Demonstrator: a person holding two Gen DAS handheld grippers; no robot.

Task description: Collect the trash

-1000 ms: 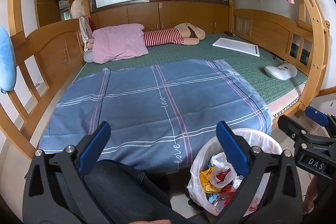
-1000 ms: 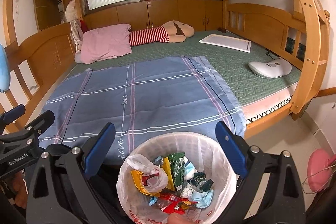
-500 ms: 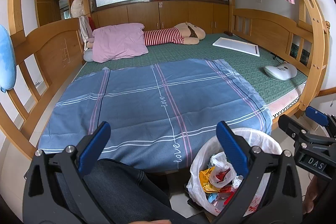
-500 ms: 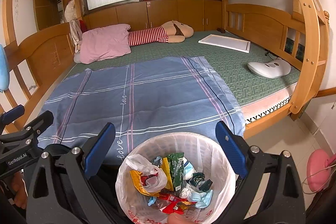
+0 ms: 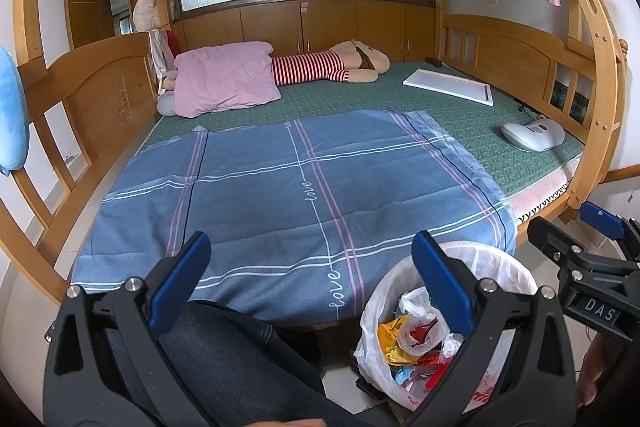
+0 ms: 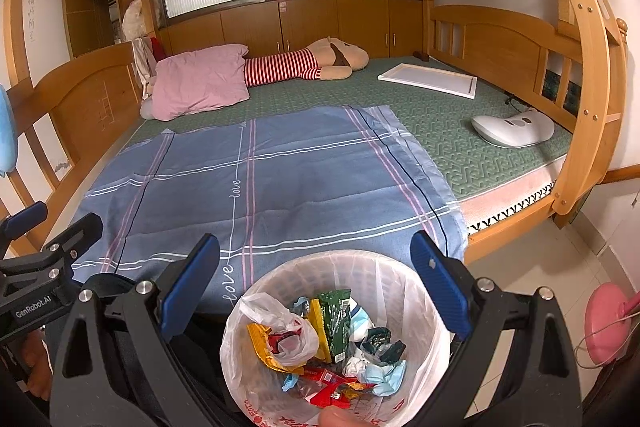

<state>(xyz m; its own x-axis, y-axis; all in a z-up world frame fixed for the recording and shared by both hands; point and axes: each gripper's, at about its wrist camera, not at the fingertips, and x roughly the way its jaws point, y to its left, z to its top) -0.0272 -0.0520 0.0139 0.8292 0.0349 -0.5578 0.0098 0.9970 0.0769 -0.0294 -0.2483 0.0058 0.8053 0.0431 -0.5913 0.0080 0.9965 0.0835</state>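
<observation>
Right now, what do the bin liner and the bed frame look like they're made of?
Liner: thin white plastic film, it seems; translucent, crinkled, the basket's ribs showing through, red print near its lower edge. Bed frame: wood, honey-coloured with a light sheen; grain lines show, and screw heads along the curved post.

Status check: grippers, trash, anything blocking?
Left gripper open, empty. Right gripper open, empty, above the lined trash bin. Wrappers already in the bin; no loose trash visible on blue sheet. Nothing in the way.
</observation>
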